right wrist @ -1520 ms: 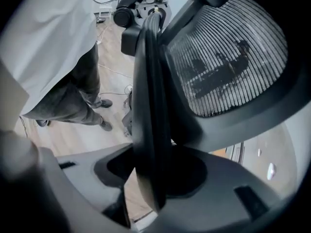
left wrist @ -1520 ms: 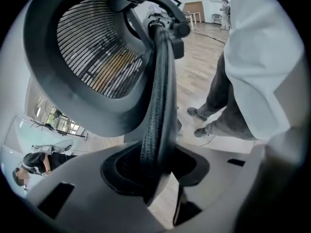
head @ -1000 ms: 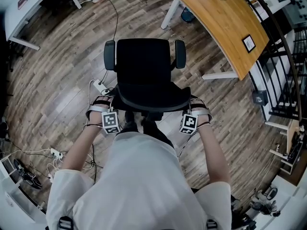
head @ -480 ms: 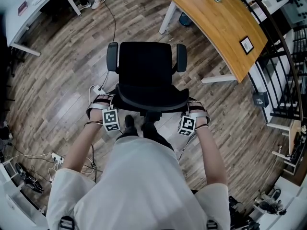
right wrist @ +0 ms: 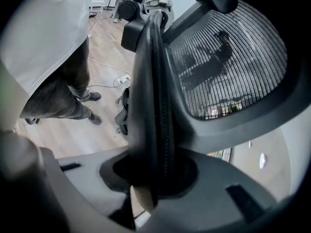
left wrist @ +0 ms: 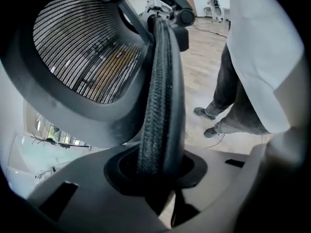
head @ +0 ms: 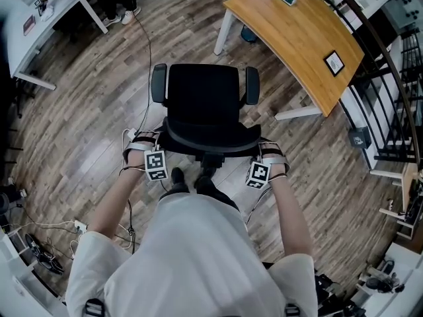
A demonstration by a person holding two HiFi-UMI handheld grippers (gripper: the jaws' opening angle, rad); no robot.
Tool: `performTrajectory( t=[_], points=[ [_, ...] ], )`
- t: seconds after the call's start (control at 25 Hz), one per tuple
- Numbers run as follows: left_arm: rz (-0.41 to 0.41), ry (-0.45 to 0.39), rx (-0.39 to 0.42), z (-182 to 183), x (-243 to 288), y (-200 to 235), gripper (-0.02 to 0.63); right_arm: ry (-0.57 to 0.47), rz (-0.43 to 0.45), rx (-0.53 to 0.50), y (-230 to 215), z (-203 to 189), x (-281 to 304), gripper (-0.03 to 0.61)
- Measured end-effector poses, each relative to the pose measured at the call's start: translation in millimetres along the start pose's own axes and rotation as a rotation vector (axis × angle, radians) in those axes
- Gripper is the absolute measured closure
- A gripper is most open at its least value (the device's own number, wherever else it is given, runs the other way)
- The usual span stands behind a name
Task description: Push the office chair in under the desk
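Black mesh-back office chair (head: 201, 101) sits on plank floor (head: 86, 111), well apart from the curved wooden desk (head: 297, 38) ahead-right, left gripper (left wrist: 158, 166) and right gripper (right wrist: 155, 174) clamped on its backrest rim (left wrist: 160, 81), so I'd push evenly through the 2 grips, steering right.

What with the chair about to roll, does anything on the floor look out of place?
Yes: a white power strip and a dark cable lie loose on the wood floor just left of the office chair, near its base. The wheels might snag them. Another strip with white cables sits at lower left.
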State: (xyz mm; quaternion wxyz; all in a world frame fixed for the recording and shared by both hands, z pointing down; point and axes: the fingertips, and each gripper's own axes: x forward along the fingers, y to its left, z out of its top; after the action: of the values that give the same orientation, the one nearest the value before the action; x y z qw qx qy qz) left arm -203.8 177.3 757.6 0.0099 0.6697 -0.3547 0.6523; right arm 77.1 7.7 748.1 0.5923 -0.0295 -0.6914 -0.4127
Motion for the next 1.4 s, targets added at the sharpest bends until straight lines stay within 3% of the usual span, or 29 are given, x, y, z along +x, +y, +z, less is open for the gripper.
performTrajectory(
  t=[0.4, 0.92, 1.4],
  points=[
    [0.008, -0.01, 0.023, 35, 20, 29, 0.511, 0.005, -0.018, 0.045, -7, -36, 8, 0.5],
    [0.015, -0.036, 0.061, 110, 52, 69, 0.505, 0.073, -0.079, 0.082, -23, -120, 25, 0.511],
    [0.013, -0.084, 0.18, 178, 99, 140, 0.494, 0.141, -0.108, 0.216, -41, -187, 40, 0.511]
  ],
)
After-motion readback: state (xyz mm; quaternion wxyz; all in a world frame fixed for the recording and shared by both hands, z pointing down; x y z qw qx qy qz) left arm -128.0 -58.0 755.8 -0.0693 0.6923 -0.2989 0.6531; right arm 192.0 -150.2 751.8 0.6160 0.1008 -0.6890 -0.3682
